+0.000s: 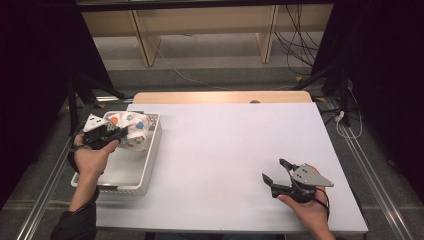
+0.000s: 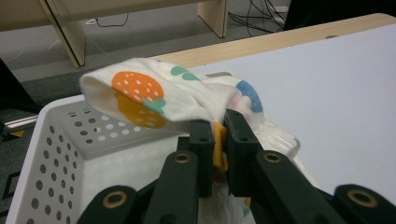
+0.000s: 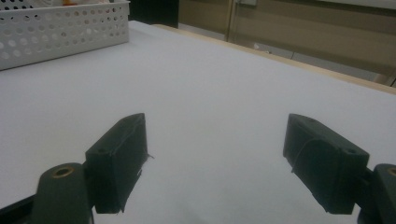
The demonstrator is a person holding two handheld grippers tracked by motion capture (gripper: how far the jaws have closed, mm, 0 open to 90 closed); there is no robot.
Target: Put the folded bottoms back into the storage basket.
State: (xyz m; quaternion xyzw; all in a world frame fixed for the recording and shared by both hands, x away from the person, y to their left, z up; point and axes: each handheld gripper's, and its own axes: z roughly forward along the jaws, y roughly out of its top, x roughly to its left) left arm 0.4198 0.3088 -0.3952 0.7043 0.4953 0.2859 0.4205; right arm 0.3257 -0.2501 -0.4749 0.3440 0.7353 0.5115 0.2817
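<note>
Over the white perforated basket (image 1: 150, 165), the left gripper (image 2: 218, 140) pinches a fruit-print white cloth (image 2: 154, 95), while well away from the basket the right gripper (image 3: 215, 163) rests with jaws spread wide.

Table (image 1: 225, 150) lies bare beside the basket (image 1: 150, 160).

Basket (image 1: 150, 165) sits at the table's (image 1: 225, 150) left edge, cloth (image 1: 134, 131) over its far end (pinched in the left gripper (image 1: 122, 131)); right gripper (image 1: 275, 172) near the front right corner.
</note>
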